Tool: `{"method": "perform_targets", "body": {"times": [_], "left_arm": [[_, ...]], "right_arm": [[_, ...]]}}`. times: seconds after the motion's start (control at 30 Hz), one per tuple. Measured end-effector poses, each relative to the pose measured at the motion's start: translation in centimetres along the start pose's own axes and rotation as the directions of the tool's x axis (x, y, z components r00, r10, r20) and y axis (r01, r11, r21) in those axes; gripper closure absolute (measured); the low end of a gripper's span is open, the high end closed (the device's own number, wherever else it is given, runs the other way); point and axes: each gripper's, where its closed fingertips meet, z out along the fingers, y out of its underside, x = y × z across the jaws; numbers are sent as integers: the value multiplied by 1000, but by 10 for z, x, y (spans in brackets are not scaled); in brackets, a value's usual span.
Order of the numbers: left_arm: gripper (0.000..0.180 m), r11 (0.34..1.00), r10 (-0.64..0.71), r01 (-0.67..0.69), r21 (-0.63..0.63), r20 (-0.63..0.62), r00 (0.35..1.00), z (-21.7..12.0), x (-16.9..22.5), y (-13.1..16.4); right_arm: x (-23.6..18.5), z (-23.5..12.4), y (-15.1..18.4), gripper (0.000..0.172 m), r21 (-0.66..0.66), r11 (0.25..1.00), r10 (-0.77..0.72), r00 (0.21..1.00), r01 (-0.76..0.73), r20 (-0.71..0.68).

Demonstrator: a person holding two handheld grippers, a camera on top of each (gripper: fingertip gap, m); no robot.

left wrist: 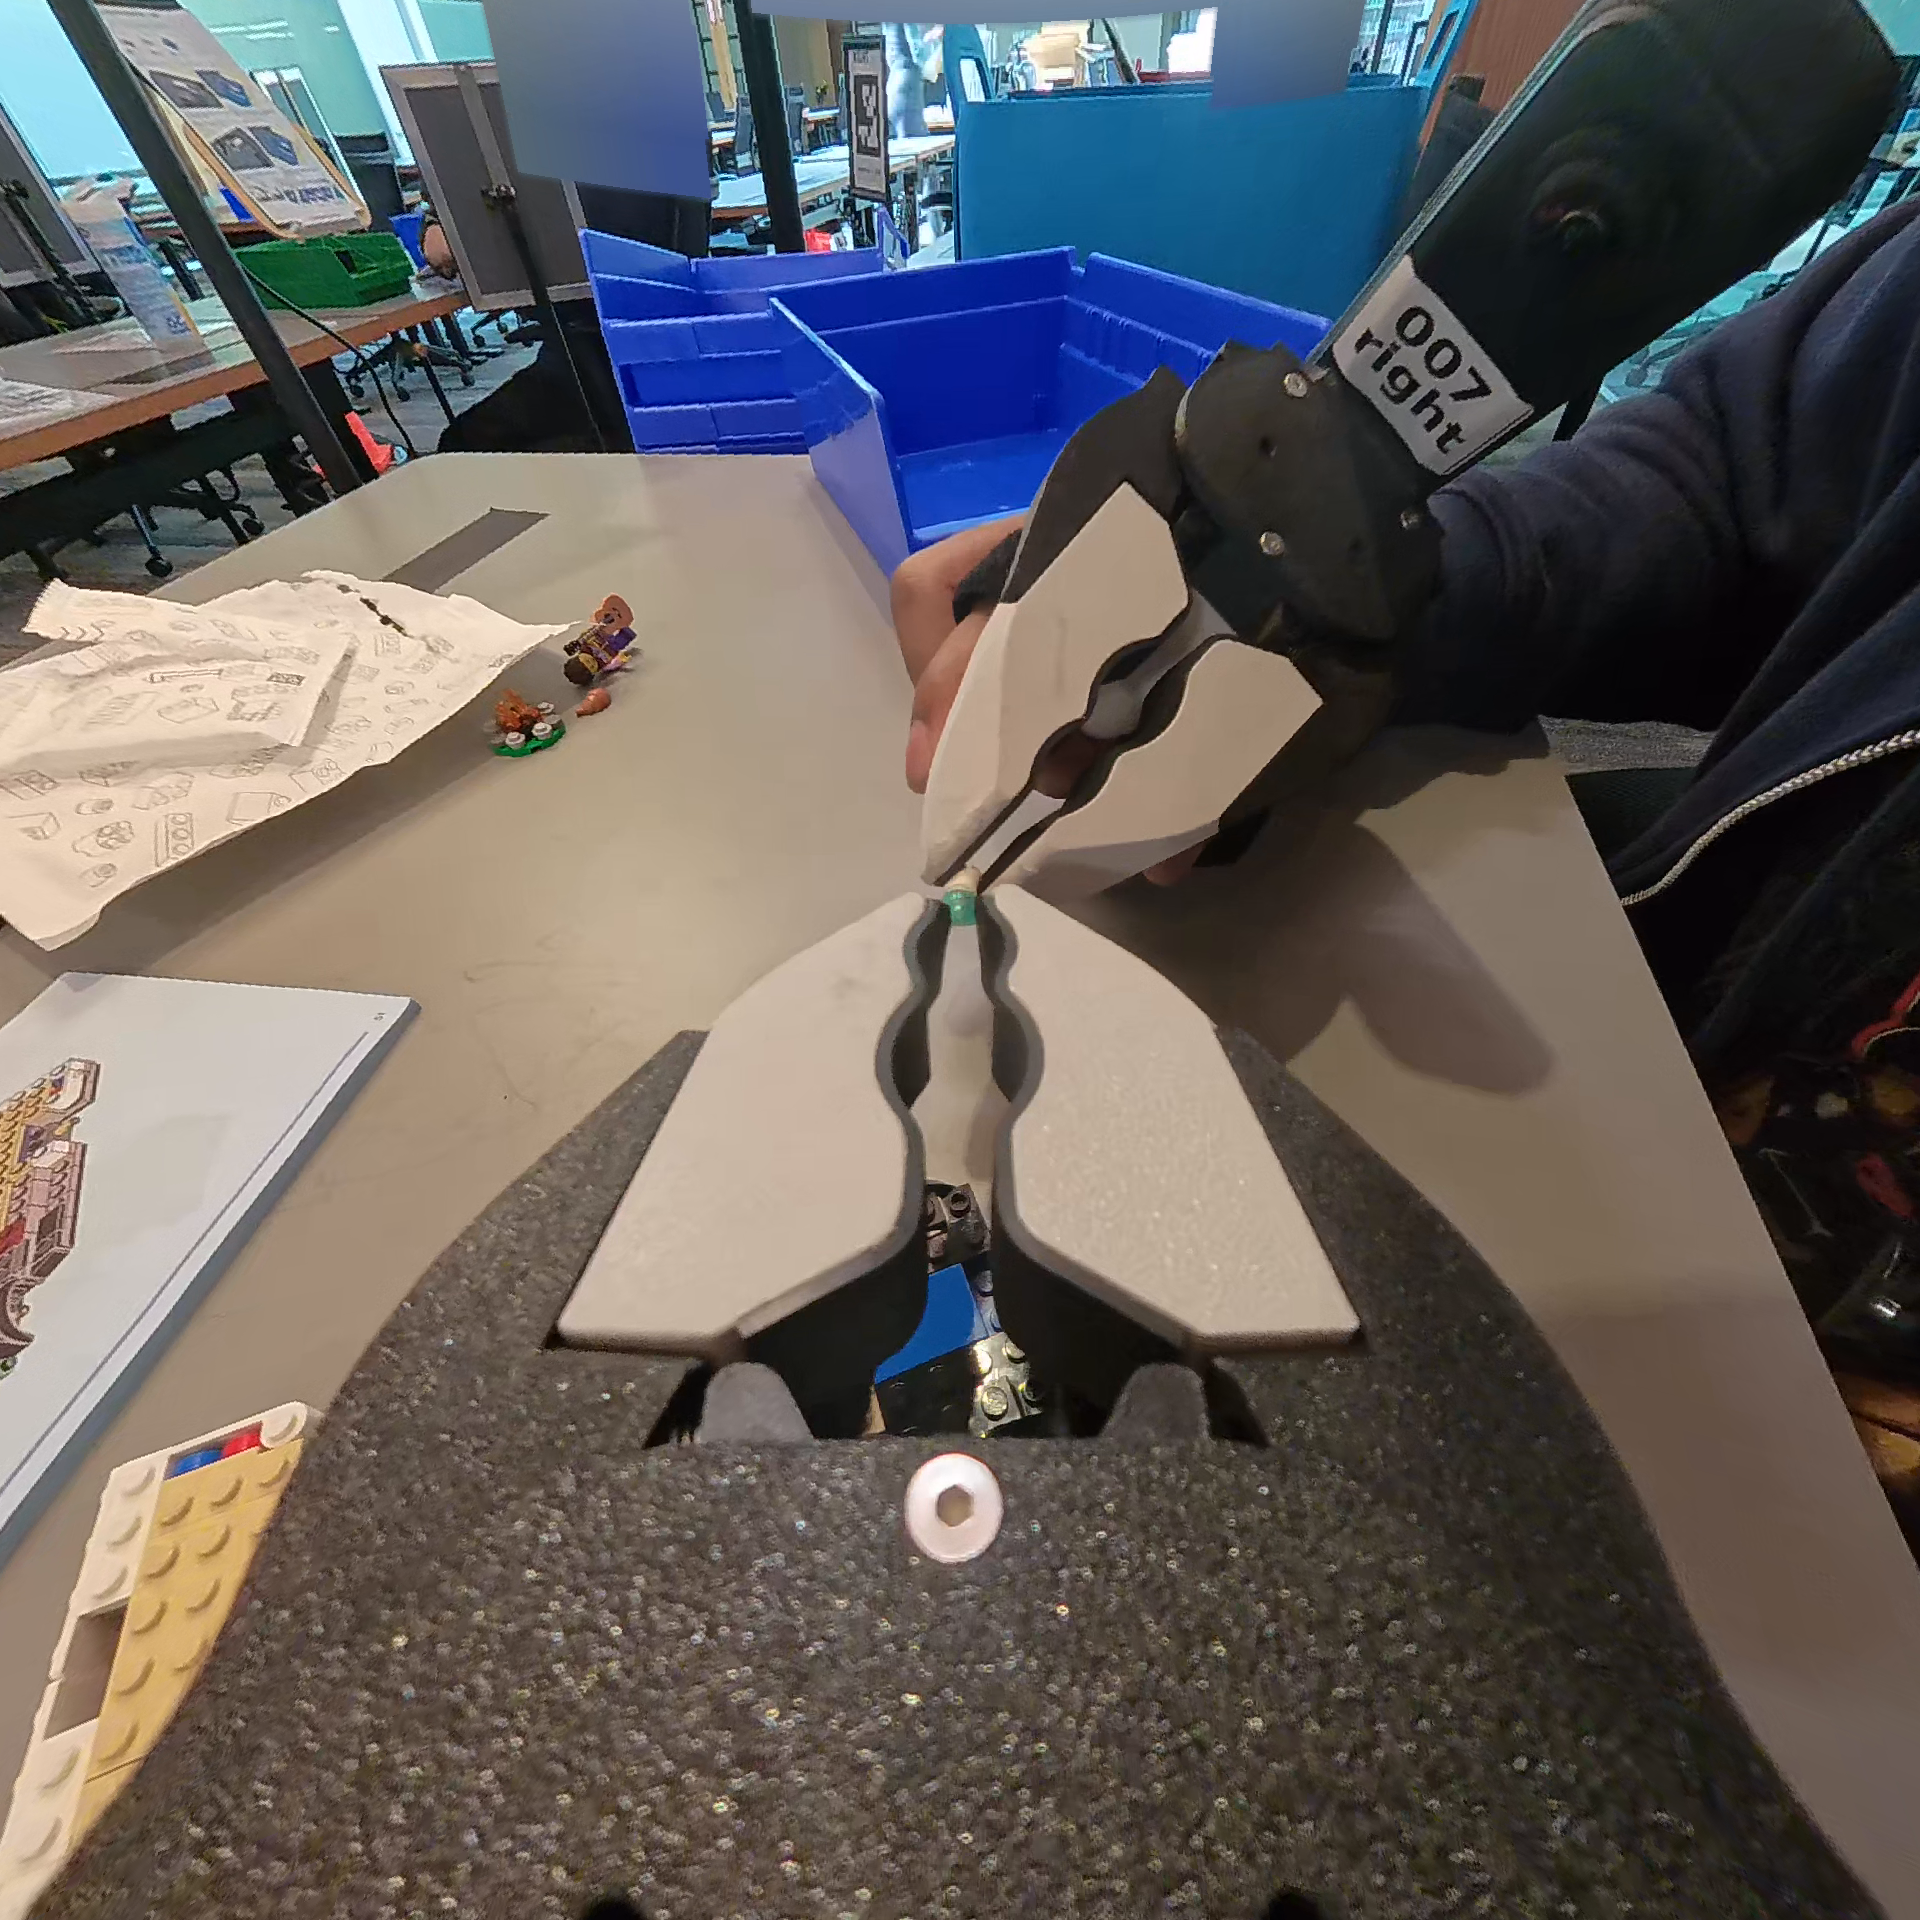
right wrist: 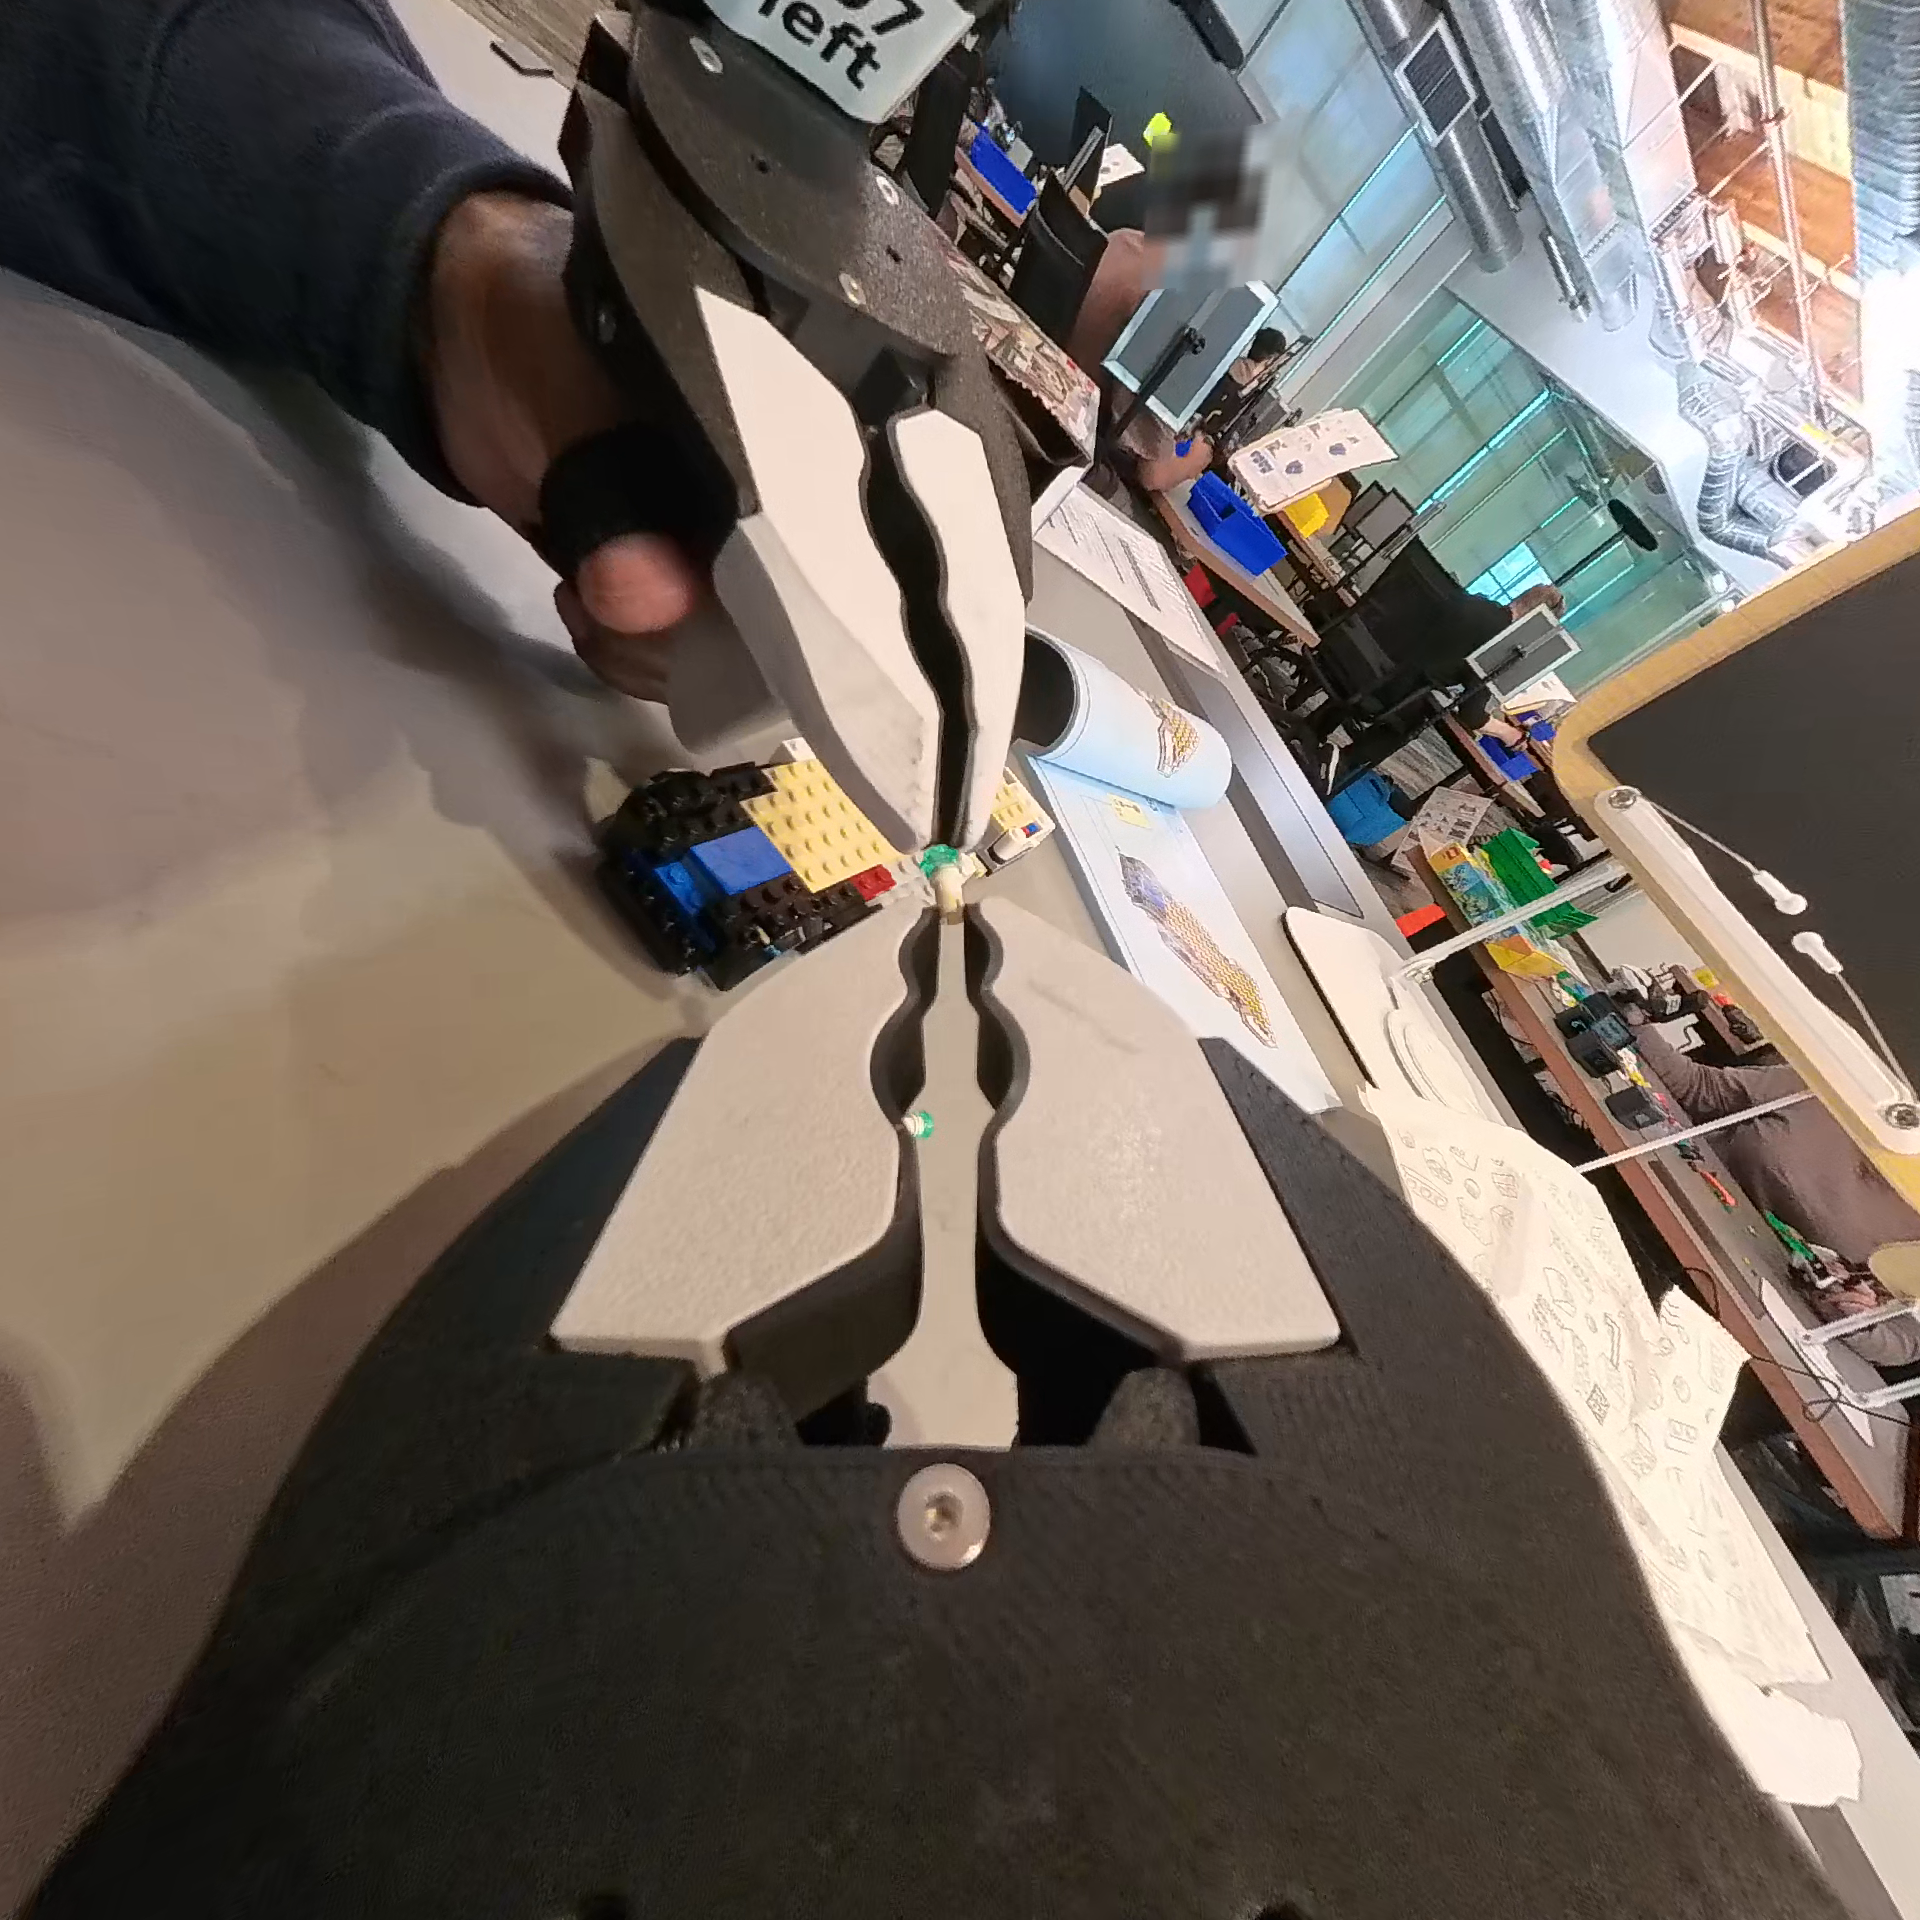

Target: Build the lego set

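My left gripper (left wrist: 961, 906) is shut on a small translucent green piece (left wrist: 962, 913) at its tips. My right gripper (right wrist: 951, 920) is shut on a small white piece (right wrist: 948, 888). The two grippers meet tip to tip above the grey table (left wrist: 644, 935), and the green piece (right wrist: 940, 857) and the white piece (left wrist: 966, 879) touch end to end. In the left wrist view the right gripper (left wrist: 961, 871) comes in from the upper right. In the right wrist view the left gripper (right wrist: 942, 844) comes down from above. A brick build of black, blue and tan plates (right wrist: 748, 862) lies just behind the tips.
Another tiny green and white piece (right wrist: 920, 1122) lies on the table under my right fingers. An open instruction booklet (left wrist: 156, 1195) lies at the left. Crumpled paper bags (left wrist: 208, 717), a minifigure (left wrist: 603, 644) and a small brown build (left wrist: 528, 722) lie beyond. Blue bins (left wrist: 987, 416) stand at the back. The grippers are tip to tip, or close to it.
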Motion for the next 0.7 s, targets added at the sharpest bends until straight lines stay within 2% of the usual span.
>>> {"method": "perform_targets", "body": {"times": [0.7], "left_arm": [[176, 1000, -14, 16, 25, -60, 998, -1, 7, -2]], "right_arm": [[-4, -5, -9, 168, 74, 997, 7, 999, -9, 32]]}}
